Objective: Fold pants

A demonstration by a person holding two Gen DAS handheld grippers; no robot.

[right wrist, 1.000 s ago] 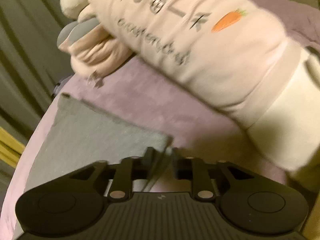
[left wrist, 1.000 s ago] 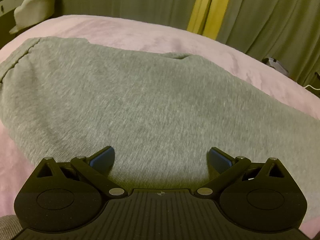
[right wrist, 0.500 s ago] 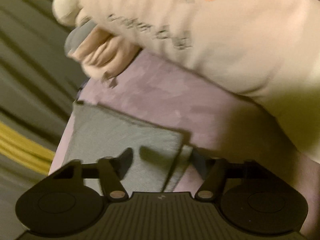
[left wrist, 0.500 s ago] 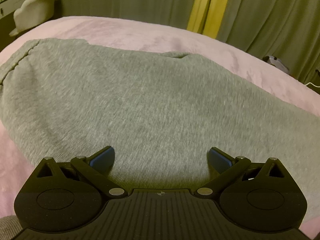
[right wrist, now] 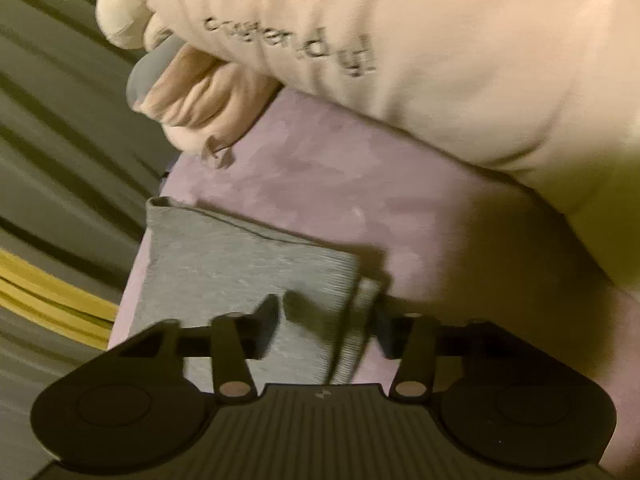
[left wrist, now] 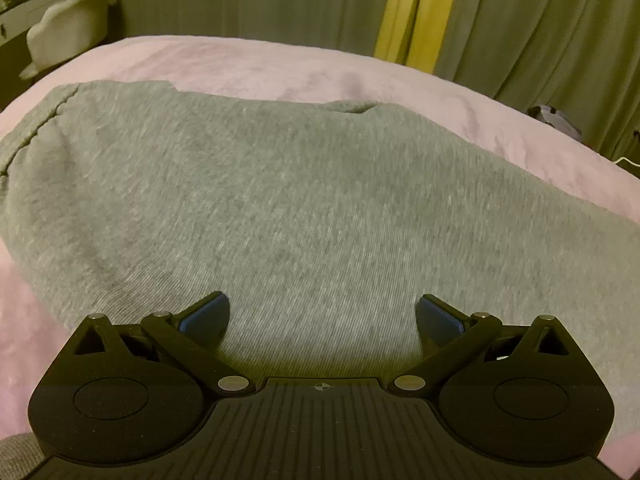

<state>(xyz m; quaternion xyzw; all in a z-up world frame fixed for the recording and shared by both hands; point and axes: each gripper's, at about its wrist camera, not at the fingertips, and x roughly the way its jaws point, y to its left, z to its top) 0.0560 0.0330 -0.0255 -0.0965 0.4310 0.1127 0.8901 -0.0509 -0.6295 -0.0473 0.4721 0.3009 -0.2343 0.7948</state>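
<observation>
Grey pants (left wrist: 256, 208) lie flat across a pink bed, filling most of the left wrist view. My left gripper (left wrist: 322, 316) is open and empty, low over the near part of the fabric. In the right wrist view one end of the grey pants (right wrist: 248, 264) lies flat on the bed with a layered corner. My right gripper (right wrist: 328, 320) is open, its fingers standing on either side of that corner without holding it.
The pink bed cover (left wrist: 280, 64) extends beyond the pants. A large pale plush pillow (right wrist: 440, 60) with printed letters lies close beyond the right gripper. Green and yellow curtains (left wrist: 420, 8) hang behind the bed. A small pale chair (left wrist: 68, 36) stands far left.
My right gripper has opened and let go of the pants corner, which now lies on the bed, and it has moved nearer the pillow. The left gripper has stayed still.
</observation>
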